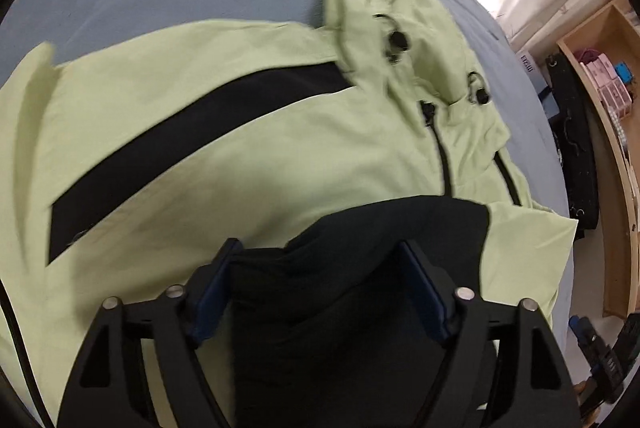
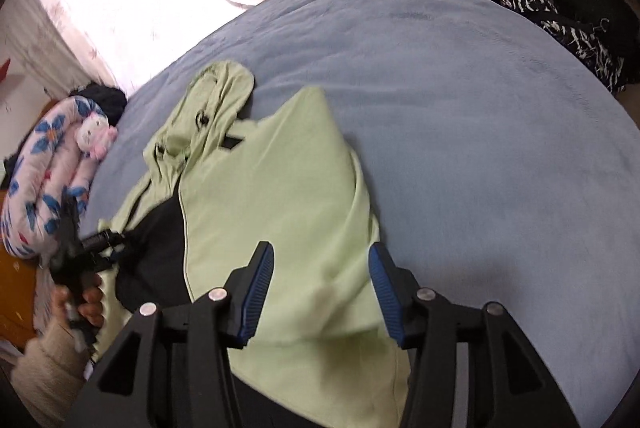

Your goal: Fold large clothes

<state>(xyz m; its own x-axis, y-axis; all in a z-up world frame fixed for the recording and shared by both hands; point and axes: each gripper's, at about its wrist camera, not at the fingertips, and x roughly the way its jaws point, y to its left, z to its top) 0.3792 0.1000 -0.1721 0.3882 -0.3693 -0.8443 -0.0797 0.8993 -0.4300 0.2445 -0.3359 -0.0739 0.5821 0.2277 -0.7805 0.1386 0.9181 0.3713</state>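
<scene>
Left gripper (image 1: 320,260): black frame, triangular cut-outs in linkage arms, four round silver pins, dark blue pads on inner faces of fingers (image 1: 214,292). Thin black cable (image 1: 16,340) along left edge of view.

Right gripper (image 2: 320,264): same black linkage, silver pins, ribbed bright blue pads (image 2: 256,292).

Left hand (image 2: 86,302): cream ribbed knit sleeve (image 2: 44,364) at wrist.

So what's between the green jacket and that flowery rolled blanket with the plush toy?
Only bare blue bedcover separates the jacket from the blanket and toy, seen in the right wrist view.
</scene>
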